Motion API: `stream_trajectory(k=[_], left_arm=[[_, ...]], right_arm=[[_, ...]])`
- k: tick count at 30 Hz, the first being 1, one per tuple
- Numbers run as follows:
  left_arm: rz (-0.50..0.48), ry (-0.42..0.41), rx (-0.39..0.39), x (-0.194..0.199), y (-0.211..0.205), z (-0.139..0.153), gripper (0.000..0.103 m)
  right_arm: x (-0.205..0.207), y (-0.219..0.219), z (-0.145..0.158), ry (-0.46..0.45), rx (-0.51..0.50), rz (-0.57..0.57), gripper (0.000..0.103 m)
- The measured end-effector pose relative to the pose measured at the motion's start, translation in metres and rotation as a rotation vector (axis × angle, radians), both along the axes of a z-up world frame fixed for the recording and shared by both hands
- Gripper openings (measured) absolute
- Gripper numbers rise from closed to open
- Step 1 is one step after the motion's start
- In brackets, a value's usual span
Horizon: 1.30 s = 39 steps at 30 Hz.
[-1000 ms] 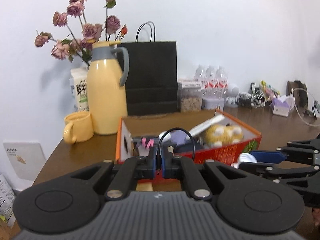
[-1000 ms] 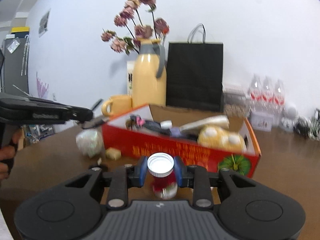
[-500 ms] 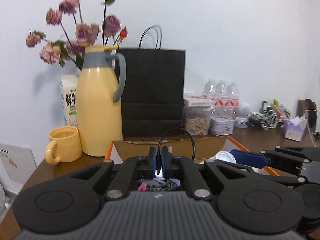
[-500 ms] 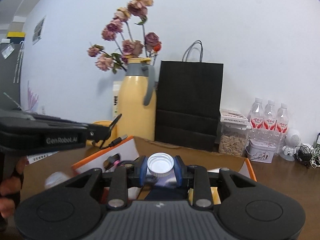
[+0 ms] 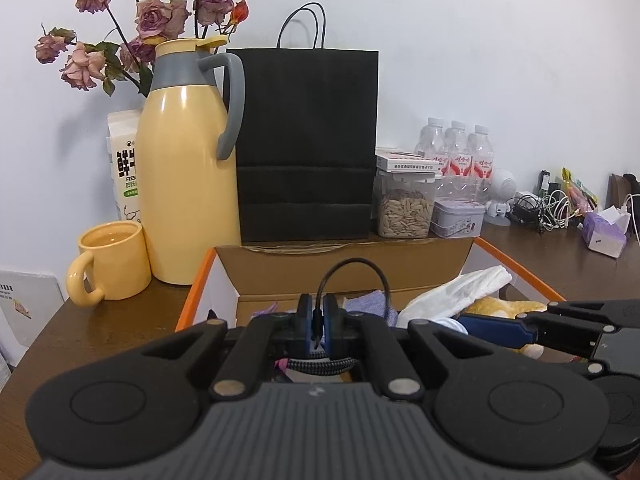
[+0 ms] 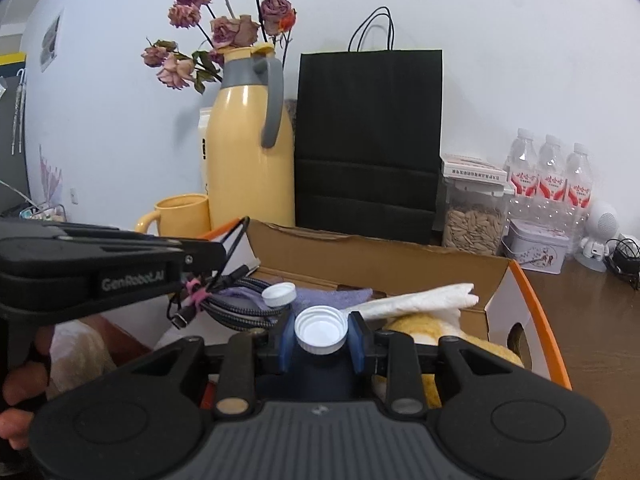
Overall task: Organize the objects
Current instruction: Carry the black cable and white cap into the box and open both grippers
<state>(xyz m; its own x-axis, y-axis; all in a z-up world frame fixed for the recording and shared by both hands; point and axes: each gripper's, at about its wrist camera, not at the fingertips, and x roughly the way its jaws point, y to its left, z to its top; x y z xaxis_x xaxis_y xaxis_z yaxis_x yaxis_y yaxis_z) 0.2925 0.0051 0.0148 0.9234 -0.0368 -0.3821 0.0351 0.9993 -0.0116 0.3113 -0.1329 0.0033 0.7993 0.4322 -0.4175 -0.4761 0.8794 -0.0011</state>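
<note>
Pinching a thin black cable (image 5: 353,268) in our left gripper (image 5: 318,322), we clamp a round ridged white-capped bottle (image 6: 320,330) in our right gripper (image 6: 321,340).

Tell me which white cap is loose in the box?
The smaller cap, lying beside the coiled cable. The other cap sits on the bottle in the right tool.

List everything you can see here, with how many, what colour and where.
thermos jug: one, yellow, back left
mug: one, yellow, beside jug
dried roses: bunch, pink, behind jug
milk carton: one, white, behind jug
paper bag: one, black, behind box
cardboard box: one, orange-edged, centre
seed jar: one, clear, right of bag
water bottles: three, clear, back right
tin: one, lilac, beside jar
cable: one, black, held over box
bottle: one, white-capped, held over box
left gripper: jaws shut on cable
right gripper: jaws shut on bottle
</note>
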Motion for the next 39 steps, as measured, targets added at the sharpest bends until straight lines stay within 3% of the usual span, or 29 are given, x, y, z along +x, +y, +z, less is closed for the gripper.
stream_trajectory(k=[4, 6, 7, 8, 9, 11, 12, 14, 33, 39], left_arm=[[0.012, -0.018, 0.005, -0.004, 0.001, -0.001, 0.01], [0.019, -0.03, 0.0, -0.007, 0.002, 0.001, 0.025], [0.027, -0.039, -0.007, -0.009, 0.004, 0.002, 0.05], [0.04, -0.057, -0.008, -0.012, 0.005, 0.003, 0.065], [0.05, -0.071, -0.004, -0.014, 0.005, 0.005, 0.072], [0.074, -0.1, -0.001, -0.02, 0.007, 0.008, 0.097], [0.086, -0.12, -0.005, -0.023, 0.008, 0.01, 0.103], [0.102, -0.156, -0.009, -0.029, 0.008, 0.013, 0.103], [0.089, -0.233, -0.032, -0.063, 0.012, 0.019, 0.103], [0.088, -0.194, -0.035, -0.078, 0.019, 0.016, 0.103]], right_arm=[[-0.003, -0.002, 0.0, -0.006, -0.001, -0.01, 0.029], [-0.005, -0.003, 0.0, -0.015, 0.0, -0.015, 0.041], [-0.007, -0.005, 0.001, -0.021, 0.001, -0.019, 0.056], [-0.008, -0.005, 0.001, -0.027, 0.001, -0.024, 0.069], [-0.01, -0.006, 0.002, -0.032, 0.0, -0.026, 0.074], [-0.013, -0.007, 0.003, -0.043, 0.005, -0.025, 0.088], [-0.015, -0.008, 0.004, -0.048, 0.01, -0.022, 0.091], [-0.017, -0.009, 0.007, -0.056, 0.02, -0.018, 0.103], [-0.04, -0.022, 0.019, -0.107, 0.034, -0.027, 0.103], [-0.054, -0.026, 0.016, -0.105, 0.014, -0.014, 0.103]])
